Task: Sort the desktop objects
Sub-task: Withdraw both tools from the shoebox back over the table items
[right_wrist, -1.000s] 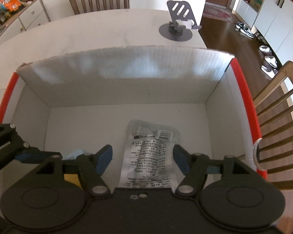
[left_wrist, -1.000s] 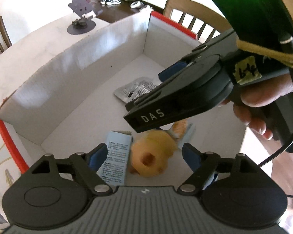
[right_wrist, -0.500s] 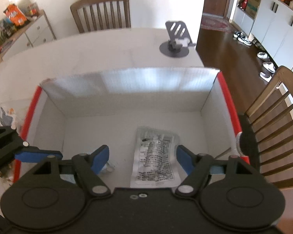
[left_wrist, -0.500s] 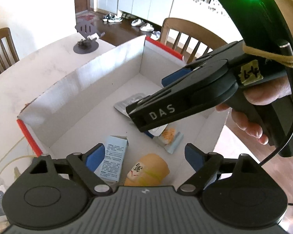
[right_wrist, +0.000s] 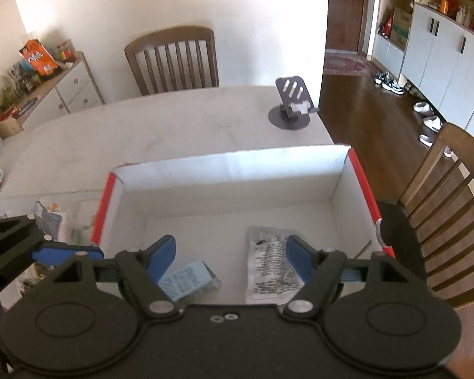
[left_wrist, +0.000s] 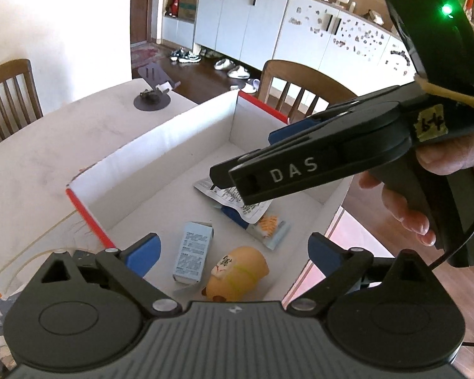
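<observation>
Above a white cardboard box (left_wrist: pixel 161 145) with red edges, on a pale matte table (left_wrist: pixel 47 158): left gripper (left_wrist: pixel 233 252), jaws opening, nothing between the blue pads. Right gripper (right_wrist: pixel 230 255) likewise spread wide, empty, gripped by a hand (left_wrist: pixel 426 195).

On the box floor, four things, all lying loose: one small light-blue carton (left_wrist: pixel 192 255), printed, rectangular; one rounded yellow-orange soft toy (left_wrist: pixel 240 274) just beside it; one crinkled silvery printed pouch (right_wrist: pixel 270 262); one small glossy sachet (left_wrist: pixel 270 229) with orange print, partly under the pouch.

On the table beyond: one dark metal phone stand (right_wrist: pixel 292 101), round base. Two wooden slat-back chairs (right_wrist: pixel 173 60).
</observation>
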Available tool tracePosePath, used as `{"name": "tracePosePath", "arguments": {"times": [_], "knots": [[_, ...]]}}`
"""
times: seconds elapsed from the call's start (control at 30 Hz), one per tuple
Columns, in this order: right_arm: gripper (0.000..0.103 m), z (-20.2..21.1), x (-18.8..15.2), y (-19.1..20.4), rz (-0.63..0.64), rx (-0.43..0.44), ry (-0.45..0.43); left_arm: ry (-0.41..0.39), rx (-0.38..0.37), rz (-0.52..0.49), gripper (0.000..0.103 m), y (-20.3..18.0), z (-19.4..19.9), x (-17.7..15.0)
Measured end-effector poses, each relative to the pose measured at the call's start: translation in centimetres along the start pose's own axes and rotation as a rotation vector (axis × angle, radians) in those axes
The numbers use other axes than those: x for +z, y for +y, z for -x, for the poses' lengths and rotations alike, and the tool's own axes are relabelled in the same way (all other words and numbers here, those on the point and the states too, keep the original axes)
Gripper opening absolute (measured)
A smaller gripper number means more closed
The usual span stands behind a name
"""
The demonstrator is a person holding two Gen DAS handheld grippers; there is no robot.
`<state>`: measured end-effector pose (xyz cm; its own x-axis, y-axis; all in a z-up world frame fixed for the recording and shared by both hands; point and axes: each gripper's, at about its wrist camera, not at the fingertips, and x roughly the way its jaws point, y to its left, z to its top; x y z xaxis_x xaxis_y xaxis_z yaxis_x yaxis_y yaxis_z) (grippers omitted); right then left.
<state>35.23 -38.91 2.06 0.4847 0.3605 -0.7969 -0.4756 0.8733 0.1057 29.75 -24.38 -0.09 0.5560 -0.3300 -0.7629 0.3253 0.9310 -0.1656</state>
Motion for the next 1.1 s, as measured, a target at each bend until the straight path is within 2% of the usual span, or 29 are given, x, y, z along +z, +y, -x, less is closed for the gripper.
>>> {"name": "tracePosePath", "arguments": {"times": [0.37, 0.67, 0.87, 1.1], "knots": [[0.079, 2.9, -0.7, 3.4, -0.017, -0.014, -0.052, -0.054, -0.027, -0.021, 0.1, 0.7, 3.9, -1.9], [0.08, 3.8, -2.1, 5.4, -0.063, -0.067, -0.065, -0.097, -0.05, -0.031, 0.1, 1.8, 7.4, -3.8], [0.081, 4.1, -3.1, 7.2, -0.07, -0.103, -0.084, -0.125, -0.036, -0.025, 0.103, 2.8, 9.1, -4.9], [0.082, 4.8, -3.5, 9.0, -0.099, -0.101, -0.127, -0.143, -0.028, -0.005, 0.103, 4.4, 10.9, -6.5]]}}
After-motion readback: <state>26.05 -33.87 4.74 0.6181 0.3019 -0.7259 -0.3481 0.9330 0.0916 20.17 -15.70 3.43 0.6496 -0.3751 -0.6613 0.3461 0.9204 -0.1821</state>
